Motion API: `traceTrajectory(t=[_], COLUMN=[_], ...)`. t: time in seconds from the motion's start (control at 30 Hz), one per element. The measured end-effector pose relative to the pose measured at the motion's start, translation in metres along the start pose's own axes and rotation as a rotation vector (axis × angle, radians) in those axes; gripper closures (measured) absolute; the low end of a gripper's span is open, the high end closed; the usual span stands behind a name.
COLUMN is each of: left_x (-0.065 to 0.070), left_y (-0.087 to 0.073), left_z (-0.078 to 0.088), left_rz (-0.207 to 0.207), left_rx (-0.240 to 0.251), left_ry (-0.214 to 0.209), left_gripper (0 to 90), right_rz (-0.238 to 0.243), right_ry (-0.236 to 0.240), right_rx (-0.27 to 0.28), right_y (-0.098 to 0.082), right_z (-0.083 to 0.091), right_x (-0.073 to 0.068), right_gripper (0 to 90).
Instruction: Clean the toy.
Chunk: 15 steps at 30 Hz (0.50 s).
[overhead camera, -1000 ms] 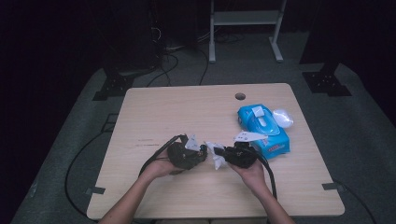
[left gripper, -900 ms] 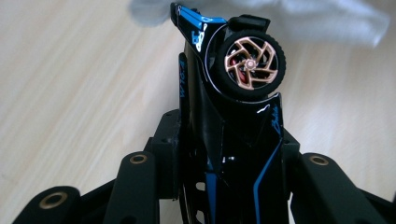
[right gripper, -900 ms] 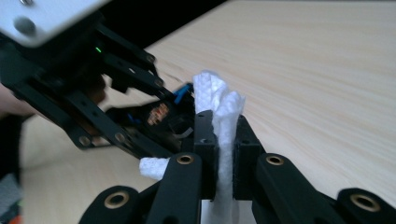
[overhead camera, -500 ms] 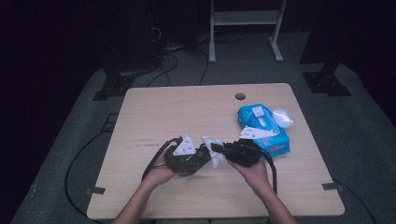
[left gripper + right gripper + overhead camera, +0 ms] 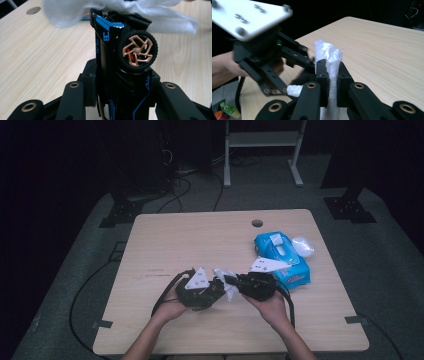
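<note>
Left gripper (image 5: 216, 289) is clamping a glossy black toy car (image 5: 120, 57) with blue trim, tipped on end; one rubber tyre with a bronze spoked rim is facing out. Right gripper (image 5: 332, 82) is pinching a crumpled, soft white wipe (image 5: 331, 58) between its closed jaws. Both are meeting near the 6 o'clock edge of the pale wood-grain tabletop (image 5: 190, 240), the wipe draping over the car's top end. At 3 o'clock a blue wipe packet (image 5: 285, 257) is lying flat, lid open.

A black toy car (image 5: 120, 62) with blue stripes and bronze wheels stands nose-up, a crumpled white wet wipe (image 5: 331, 62) touching its top.
</note>
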<state>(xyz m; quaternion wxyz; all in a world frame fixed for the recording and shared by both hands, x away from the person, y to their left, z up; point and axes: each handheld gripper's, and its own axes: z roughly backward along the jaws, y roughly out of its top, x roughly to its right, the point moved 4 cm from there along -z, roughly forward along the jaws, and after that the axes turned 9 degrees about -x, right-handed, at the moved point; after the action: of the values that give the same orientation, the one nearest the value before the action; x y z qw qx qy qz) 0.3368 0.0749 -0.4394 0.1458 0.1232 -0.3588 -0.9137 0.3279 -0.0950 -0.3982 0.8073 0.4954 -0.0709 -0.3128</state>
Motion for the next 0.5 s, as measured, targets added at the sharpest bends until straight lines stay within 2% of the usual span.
traceTrajectory(t=[0.07,0.1,0.13,0.17,0.27,0.33,0.37,0.43,0.5], left_x=[0.002,0.002,0.002,0.002,0.001,0.000,-0.001,-0.001,-0.001], left_y=[0.001,0.002,0.002,0.003,0.002,-0.001,-0.002,-0.002,-0.001], left_z=[-0.003,-0.002,-0.002,0.001,0.005,0.004,0.004,0.001,0.000], left_rz=[-0.002,-0.009,-0.009,-0.009,0.003,0.005,0.009,0.015,0.015], left_rx=[0.004,0.007,0.007,0.020,0.031,0.026,0.025,0.027,0.030], left_ry=[-0.013,-0.011,-0.011,-0.008,-0.007,-0.003,-0.006,-0.013,-0.014], left_gripper=[57.3,57.3,57.3,57.3,57.3,57.3,57.3,57.3,57.3], right_rz=[0.035,0.058,0.058,0.088,0.074,0.048,0.033,0.015,0.026], right_ry=[0.022,0.021,0.021,0.018,-0.006,-0.036,-0.066,-0.047,-0.011], right_rx=[-0.004,-0.006,-0.006,-0.006,-0.001,-0.001,-0.013,-0.011,0.000], right_y=[0.003,0.006,0.006,0.010,0.009,0.006,0.002,0.000,0.001], right_z=[-0.002,-0.004,-0.004,-0.005,-0.002,0.001,0.001,0.001,-0.001], right_x=[-0.011,-0.017,-0.017,-0.022,-0.014,-0.004,0.002,0.002,-0.005], right_gripper=[83.3,83.3,83.3,83.3,83.3,83.3,83.4,83.4,83.3])
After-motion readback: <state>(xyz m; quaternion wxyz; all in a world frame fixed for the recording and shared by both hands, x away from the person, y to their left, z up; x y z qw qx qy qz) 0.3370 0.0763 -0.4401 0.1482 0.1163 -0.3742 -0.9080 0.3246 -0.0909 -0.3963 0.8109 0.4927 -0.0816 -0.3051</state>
